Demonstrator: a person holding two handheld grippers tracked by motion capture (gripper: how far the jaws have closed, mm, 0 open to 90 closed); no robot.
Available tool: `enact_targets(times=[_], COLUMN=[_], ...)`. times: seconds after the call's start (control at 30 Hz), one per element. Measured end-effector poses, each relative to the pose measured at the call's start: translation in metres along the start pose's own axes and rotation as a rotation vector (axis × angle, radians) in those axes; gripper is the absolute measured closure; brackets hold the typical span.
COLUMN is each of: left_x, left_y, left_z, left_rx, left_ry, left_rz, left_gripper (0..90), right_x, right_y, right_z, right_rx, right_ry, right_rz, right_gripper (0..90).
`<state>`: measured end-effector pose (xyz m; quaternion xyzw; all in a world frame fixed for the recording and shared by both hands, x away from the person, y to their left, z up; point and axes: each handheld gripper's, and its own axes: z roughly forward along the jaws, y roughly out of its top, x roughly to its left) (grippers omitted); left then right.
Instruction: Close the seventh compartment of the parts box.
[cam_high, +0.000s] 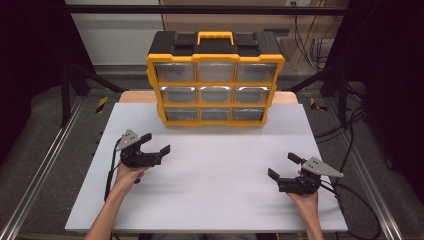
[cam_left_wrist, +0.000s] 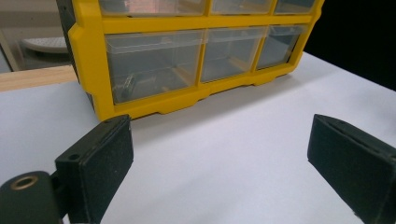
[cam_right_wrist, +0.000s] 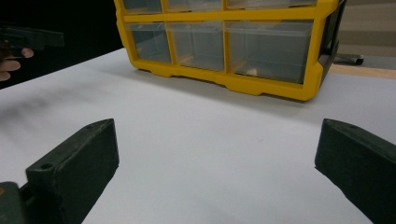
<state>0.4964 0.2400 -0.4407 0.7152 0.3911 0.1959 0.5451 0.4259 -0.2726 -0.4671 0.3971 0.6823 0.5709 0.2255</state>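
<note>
Left gripper (cam_high: 152, 144) jaws spread wide, nothing between them. Right gripper (cam_high: 285, 167) jaws likewise spread, empty. I saw organizer (cam_high: 215, 80) standing upright on counter (cam_high: 215, 175), straight ahead of both jaw pairs, long axis running across them. Bottom-left drawer (cam_left_wrist: 152, 63) lay nearest left jaws, near but apart. I judged left hand better placed for drawer pull.

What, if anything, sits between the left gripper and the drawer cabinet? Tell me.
Nothing visible. The left gripper, jaws open and empty, faces the yellow drawer cabinet across bare white tabletop. The left gripper view shows only open table before the bottom row of drawers.
</note>
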Motion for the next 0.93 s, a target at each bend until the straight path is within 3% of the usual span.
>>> enact_targets(times=[0.4, 0.93], left_x=[0.003, 0.003], left_y=[-0.025, -0.043], left_z=[-0.031, -0.045], left_rx=[-0.048, -0.068], left_ry=[-0.027, 0.014], left_rz=[0.007, 0.057], left_gripper=[4.6, 4.8], right_x=[0.000, 0.001], right_y=[0.000, -0.001], right_z=[0.000, 0.001], right_rx=[0.005, 0.011], right_ry=[0.000, 0.000], right_rz=[0.003, 0.005], right_gripper=[0.3, 0.3])
